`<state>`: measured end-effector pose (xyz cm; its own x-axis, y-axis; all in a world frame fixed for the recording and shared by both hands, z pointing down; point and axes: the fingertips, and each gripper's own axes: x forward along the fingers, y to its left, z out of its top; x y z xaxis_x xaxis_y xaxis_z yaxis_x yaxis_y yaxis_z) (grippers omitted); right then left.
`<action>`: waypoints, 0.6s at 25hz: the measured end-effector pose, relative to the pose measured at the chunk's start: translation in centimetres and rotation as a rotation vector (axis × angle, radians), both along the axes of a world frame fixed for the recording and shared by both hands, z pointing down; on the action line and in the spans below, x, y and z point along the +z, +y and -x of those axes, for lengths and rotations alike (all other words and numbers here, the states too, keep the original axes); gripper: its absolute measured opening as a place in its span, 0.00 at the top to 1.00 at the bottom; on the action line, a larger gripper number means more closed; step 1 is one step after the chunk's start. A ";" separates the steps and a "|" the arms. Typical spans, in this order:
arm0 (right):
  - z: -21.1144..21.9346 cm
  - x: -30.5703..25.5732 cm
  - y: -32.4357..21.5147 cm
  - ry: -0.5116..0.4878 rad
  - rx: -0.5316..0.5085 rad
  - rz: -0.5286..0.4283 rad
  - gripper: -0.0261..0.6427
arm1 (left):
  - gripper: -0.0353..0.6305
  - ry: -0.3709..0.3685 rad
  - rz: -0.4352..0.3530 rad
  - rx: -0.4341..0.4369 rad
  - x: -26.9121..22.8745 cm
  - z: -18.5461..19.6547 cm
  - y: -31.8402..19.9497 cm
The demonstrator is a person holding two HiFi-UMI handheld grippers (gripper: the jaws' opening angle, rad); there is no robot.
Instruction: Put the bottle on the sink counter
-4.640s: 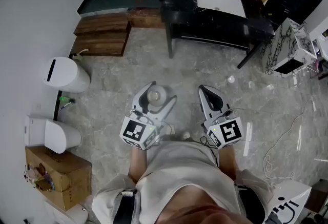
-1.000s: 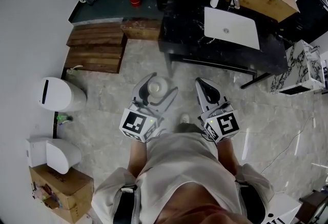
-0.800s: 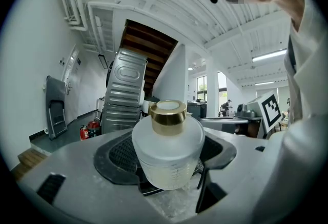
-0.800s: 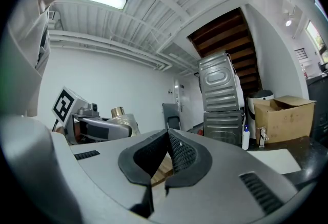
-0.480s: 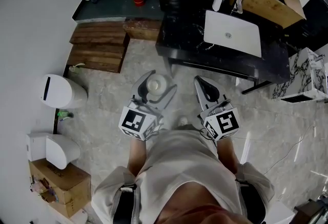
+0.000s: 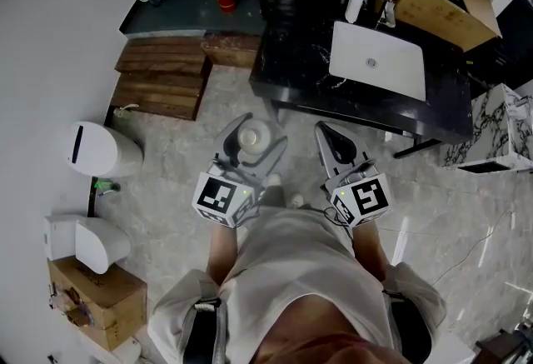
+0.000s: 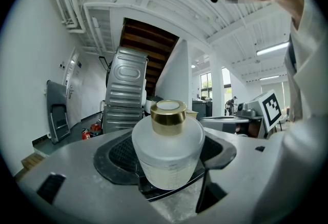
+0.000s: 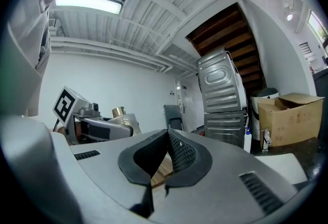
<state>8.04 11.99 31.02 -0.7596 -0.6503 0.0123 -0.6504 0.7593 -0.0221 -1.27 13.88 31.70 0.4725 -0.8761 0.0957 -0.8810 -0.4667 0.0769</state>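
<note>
1. Frosted glass bottle point(image 7: 166, 148), round body, gold cap, upright; carried in the air above the floor point(image 6: 179, 158), short of the sink counter point(image 6: 300, 71), not yet set down
2. Left gripper point(image 6: 255, 137): jaws spread to the width of the bottle's body and pinching it from both sides; the cap stands clear above the pads
3. Right gripper point(image 8: 166, 157): jaws pressed together at the tips, nothing between them; held beside the left one
4. Sink counter: black top, ahead of both grippers; white sink point(image 6: 376, 62) set in its right part; the bare dark patch on the left looks the likeliest landing spot
5. Risks, as judged:
   - smooth round glass may twist or slide out if the pinch eases in carrying
   - a low approach could knock the base on the counter's front edge
   - a landing too near that edge could tip the bottle to the floor
</note>
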 end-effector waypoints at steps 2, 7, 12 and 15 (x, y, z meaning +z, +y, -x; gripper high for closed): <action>0.1 0.2 -0.6 -0.001 -0.001 0.004 0.97 | 0.45 0.000 0.002 0.002 0.1 0.1 -0.5; 0.6 0.6 -2.4 0.004 0.005 0.011 0.97 | 0.45 0.004 0.007 0.009 0.6 0.4 -2.4; 1.2 1.0 -5.0 0.011 0.027 0.011 0.97 | 0.45 0.007 0.006 0.029 1.0 1.0 -5.1; 1.8 1.0 -6.5 0.018 0.042 0.012 0.97 | 0.45 0.012 0.007 0.046 1.0 1.4 -6.8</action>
<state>6.29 5.45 31.99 -0.7315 -0.6810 0.0337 -0.6817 0.7314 -0.0195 -2.72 7.04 32.73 0.5130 -0.8530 0.0963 -0.8579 -0.5057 0.0906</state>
